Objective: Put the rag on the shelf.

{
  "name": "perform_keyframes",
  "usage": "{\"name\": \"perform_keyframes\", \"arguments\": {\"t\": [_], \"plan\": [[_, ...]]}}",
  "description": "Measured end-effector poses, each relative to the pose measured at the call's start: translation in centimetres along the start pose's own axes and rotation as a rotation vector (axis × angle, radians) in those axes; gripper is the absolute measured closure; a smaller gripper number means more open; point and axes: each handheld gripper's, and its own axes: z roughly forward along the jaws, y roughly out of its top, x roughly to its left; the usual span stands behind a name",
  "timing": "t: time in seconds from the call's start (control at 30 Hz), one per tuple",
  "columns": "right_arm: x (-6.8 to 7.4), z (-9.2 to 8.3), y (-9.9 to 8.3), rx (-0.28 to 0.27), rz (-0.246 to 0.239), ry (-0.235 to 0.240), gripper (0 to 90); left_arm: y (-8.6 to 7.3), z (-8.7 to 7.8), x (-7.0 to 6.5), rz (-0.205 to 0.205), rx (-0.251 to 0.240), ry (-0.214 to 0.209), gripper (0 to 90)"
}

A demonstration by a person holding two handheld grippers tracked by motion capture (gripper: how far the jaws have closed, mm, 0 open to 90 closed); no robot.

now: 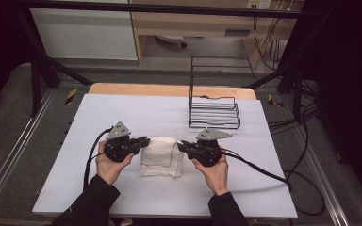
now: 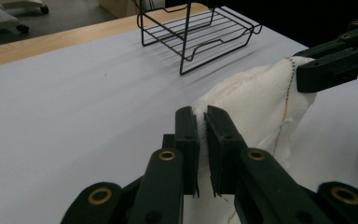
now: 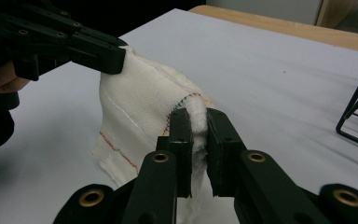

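A white cloth point(image 1: 159, 155) with coloured stitching hangs between my two grippers over the middle of the white table sheet. My left gripper point(image 1: 146, 141) is shut on its left upper corner, and the cloth point(image 2: 256, 107) is pinched between the pads in the left gripper view point(image 2: 202, 117). At the right upper corner my right gripper point(image 1: 181, 145) is shut on the cloth point(image 3: 140, 112), the fabric squeezed between its pads point(image 3: 196, 119). The cloth's lower part rests folded on the sheet. Each gripper view also shows the other gripper's jaws clamped on the far corner.
A black wire rack point(image 1: 213, 109) stands on the sheet behind and to the right of the cloth. The white sheet point(image 1: 122, 113) covers a wooden table whose far edge point(image 1: 169, 89) shows. Cables trail off both grippers, the right one looping over the table's right edge.
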Motion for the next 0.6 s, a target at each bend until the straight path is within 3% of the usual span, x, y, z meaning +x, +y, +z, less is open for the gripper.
{"name": "perform_keyframes", "arguments": {"t": [0.6], "plan": [[0.2, -2.7, 2.5, -0.077, -0.068, -0.039, 82.0, 2.5, -0.9, -1.6, 0.02, -0.117, 0.015, 83.3]]}}
